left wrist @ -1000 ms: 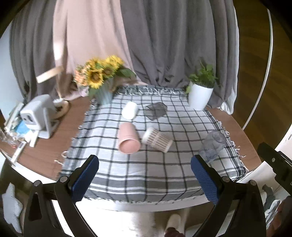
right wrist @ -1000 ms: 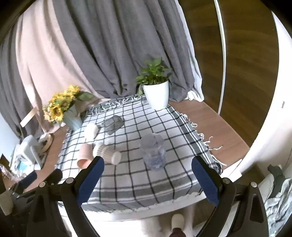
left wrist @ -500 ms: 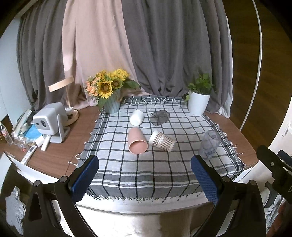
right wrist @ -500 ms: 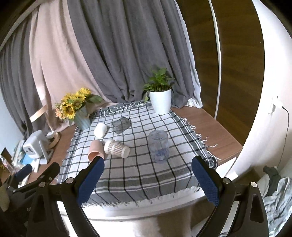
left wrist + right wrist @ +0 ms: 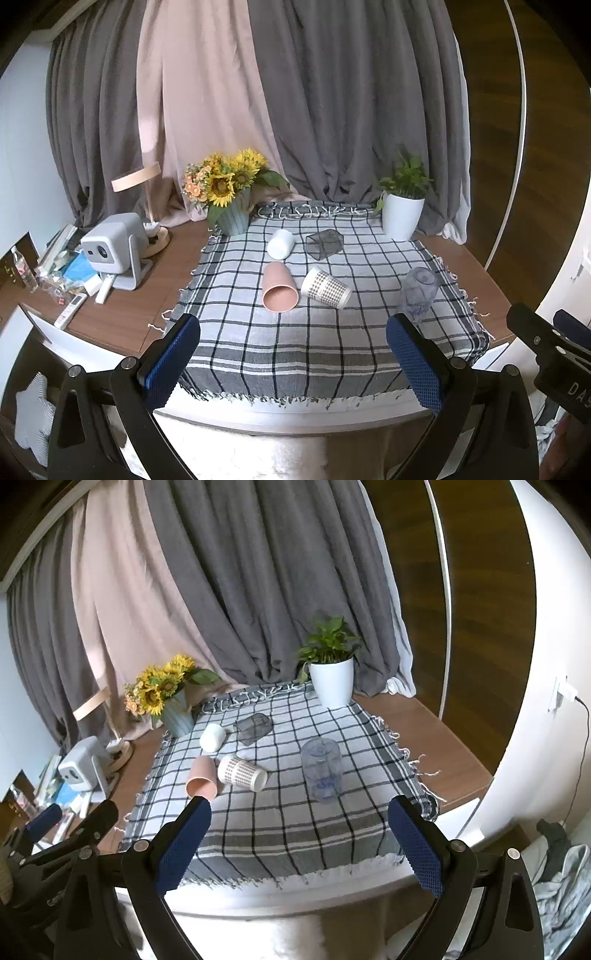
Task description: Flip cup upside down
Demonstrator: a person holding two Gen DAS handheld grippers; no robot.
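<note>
both tools hang back off the near edge of the table, nothing in either one: the left gripper (image 5: 293,360) at the bottom of the left wrist view has its blue pads spread wide, and the right gripper (image 5: 299,843) at the bottom of the right wrist view is spread just as wide. so by my read no cup is being worked at this moment, and which one comes next is an open call. just beyond the pads runs the checked cloth (image 5: 280,827), and right of centre in the right wrist view stands the clear plastic cup (image 5: 320,770), wider end down on the cloth, looking already inverted, well apart from the others. left of centre, the pink cup (image 5: 201,777) lies on its side with its open mouth toward the camera, and just beside it, possibly touching, the dotted paper cup (image 5: 242,773) lies on its side too, mouth pointing lower right. if one of these is next, the move calls for coming forward over the cloth, closing across the cup's wall, lifting and turning it mouth down; the pair sit close, so a nudge is the risk. further back lie a white cup (image 5: 212,737) and a smoky square tumbler (image 5: 253,728), both on their sides. at the back, sunflowers (image 5: 162,686) upper left, a potted plant (image 5: 330,672) upper right.
</note>
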